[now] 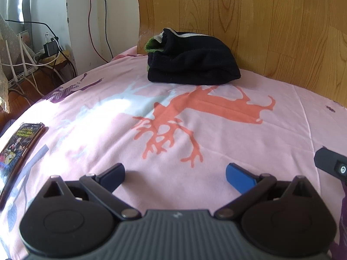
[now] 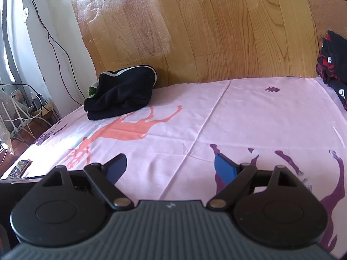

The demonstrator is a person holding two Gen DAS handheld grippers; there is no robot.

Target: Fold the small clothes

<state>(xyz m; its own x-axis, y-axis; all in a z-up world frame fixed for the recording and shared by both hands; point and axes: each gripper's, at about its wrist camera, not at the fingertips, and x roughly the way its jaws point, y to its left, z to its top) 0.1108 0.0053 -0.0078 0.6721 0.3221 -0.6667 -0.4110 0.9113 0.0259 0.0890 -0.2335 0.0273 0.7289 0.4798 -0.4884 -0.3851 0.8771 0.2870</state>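
A folded black garment [image 1: 193,61] with a white trim and a bit of green cloth under it lies on the pink bed sheet [image 1: 216,143] by the wooden headboard; it also shows in the right wrist view [image 2: 121,93] at the far left. A loose pile of black and red clothes [image 2: 331,69] lies at the bed's far right edge. My left gripper [image 1: 175,178] is open and empty, low over the sheet. My right gripper [image 2: 170,170] is open and empty over the sheet; part of it shows in the left wrist view [image 1: 331,164].
A phone [image 1: 19,140] lies on the sheet at the left edge, also in the right wrist view [image 2: 20,168]. The wooden headboard [image 2: 206,32] closes the far side. Cables and a power strip [image 1: 39,58] sit on the floor beyond the bed's left side.
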